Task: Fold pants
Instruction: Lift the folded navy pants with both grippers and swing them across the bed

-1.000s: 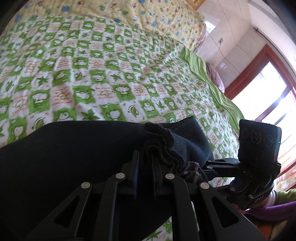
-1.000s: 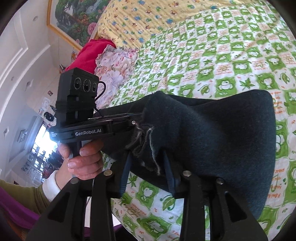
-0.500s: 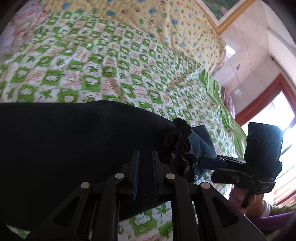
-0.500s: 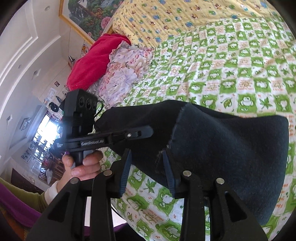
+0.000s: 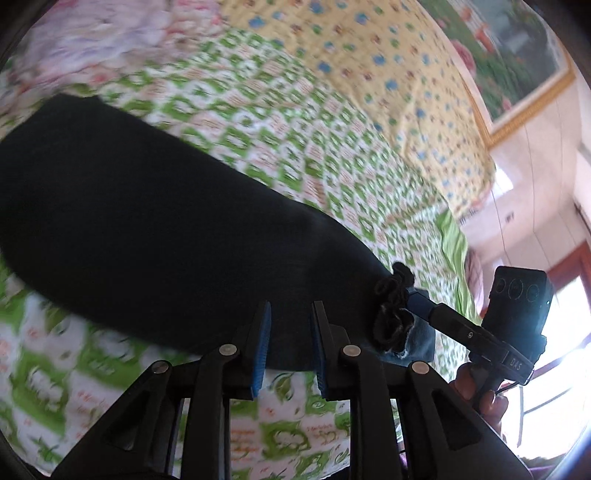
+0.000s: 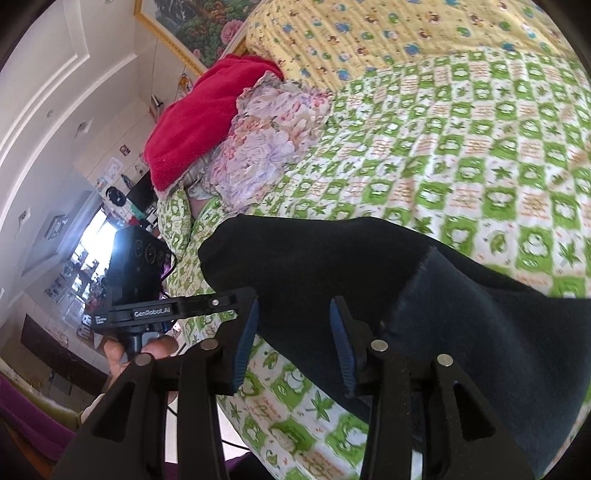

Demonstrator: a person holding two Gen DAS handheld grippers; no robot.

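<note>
Jaws just opened; pants (image 5: pixel 155 221) edge lies between.

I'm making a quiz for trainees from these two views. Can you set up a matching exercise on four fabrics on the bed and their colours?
Things:
1. pants
2. blanket
3. quilt
4. bedspread

Colours:
A. yellow with small blue and green prints
B. green and white checks
C. dark, nearly black
D. red

Pairs: 1-C, 2-D, 3-A, 4-B
</note>
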